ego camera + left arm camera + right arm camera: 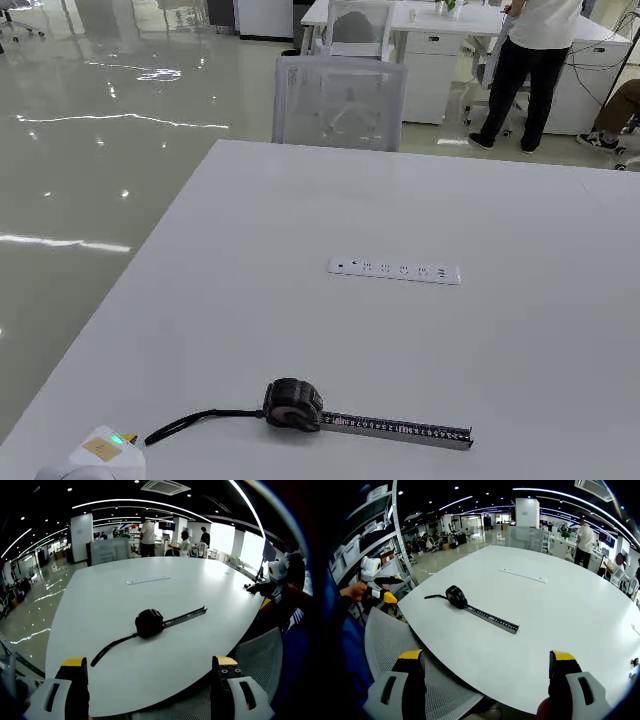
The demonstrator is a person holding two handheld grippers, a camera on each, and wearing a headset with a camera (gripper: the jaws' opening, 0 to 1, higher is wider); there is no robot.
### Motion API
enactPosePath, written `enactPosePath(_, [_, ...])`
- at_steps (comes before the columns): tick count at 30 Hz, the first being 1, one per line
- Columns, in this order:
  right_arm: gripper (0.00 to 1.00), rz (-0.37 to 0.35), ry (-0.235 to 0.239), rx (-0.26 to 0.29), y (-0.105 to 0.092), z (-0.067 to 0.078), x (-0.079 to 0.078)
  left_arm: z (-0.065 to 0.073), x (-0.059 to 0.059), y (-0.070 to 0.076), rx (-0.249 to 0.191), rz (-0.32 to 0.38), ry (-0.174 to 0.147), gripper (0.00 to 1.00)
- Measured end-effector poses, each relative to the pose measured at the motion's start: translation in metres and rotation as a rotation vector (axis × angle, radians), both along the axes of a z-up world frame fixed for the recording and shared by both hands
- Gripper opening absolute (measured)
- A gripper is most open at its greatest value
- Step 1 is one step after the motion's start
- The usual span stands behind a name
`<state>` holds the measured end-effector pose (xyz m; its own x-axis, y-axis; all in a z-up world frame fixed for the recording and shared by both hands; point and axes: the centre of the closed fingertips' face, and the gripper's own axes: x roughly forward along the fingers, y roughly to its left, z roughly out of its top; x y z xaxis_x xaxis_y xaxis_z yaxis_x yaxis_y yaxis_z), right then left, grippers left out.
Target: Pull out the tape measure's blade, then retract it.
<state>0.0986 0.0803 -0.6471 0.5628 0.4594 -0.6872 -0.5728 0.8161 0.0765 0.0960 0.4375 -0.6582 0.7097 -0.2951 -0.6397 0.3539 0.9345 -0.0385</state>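
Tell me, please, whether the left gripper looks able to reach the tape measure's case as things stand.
Probably yes: the left gripper has its jaws wide open, and the case lies on bare table straight ahead, with only its strap trailing towards the gripper.

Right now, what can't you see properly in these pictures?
- Tape measure: label too small, head view.
- Blade: numbers too small to read, head view.
- Power strip: socket markings too small, head view.
- Standing person: head cut off by head view's top edge.
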Motion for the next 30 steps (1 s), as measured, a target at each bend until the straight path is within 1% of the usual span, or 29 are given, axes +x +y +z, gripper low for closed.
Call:
enactPosePath(6, [1.00,-0.001,-0.002,-0.009,-0.003,0.004,-0.006,0.013,-0.005,0.002,0.006,0.011,-0.017,1.00])
enactPosePath(11, [1.00,-0.001,0.002,-0.014,-0.005,0.006,-0.010,0.020,-0.005,0.002,0.007,0.013,-0.027,1.00])
enactPosePath(17, [1.00,0.006,0.004,-0.016,-0.004,0.007,-0.014,0.017,-0.006,0.007,0.034,0.007,-0.018,1.00])
enactPosePath(21, [1.00,0.006,0.006,-0.015,-0.005,0.006,-0.014,0.014,-0.010,0.008,0.061,-0.016,-0.012,1.00])
enactPosePath(22, [1.00,0.006,0.005,-0.014,-0.005,0.006,-0.014,0.014,-0.010,0.007,0.059,-0.018,-0.015,1.00])
enactPosePath(23, [1.00,0.007,0.005,-0.012,-0.005,0.007,-0.014,0.012,-0.011,0.009,0.060,-0.010,-0.006,1.00])
enactPosePath(25, [1.00,0.010,0.005,-0.014,-0.006,0.006,-0.013,0.012,-0.012,0.009,0.060,-0.009,-0.008,1.00])
enactPosePath(26, [1.00,0.010,0.005,-0.014,-0.006,0.006,-0.012,0.012,-0.012,0.009,0.059,-0.005,-0.005,1.00])
enactPosePath(27, [1.00,0.010,0.005,-0.013,-0.006,0.006,-0.012,0.012,-0.012,0.009,0.054,-0.004,-0.009,1.00])
enactPosePath(30, [1.00,0.011,0.006,-0.014,-0.007,0.005,-0.011,0.012,-0.012,0.009,0.052,0.005,-0.002,1.00])
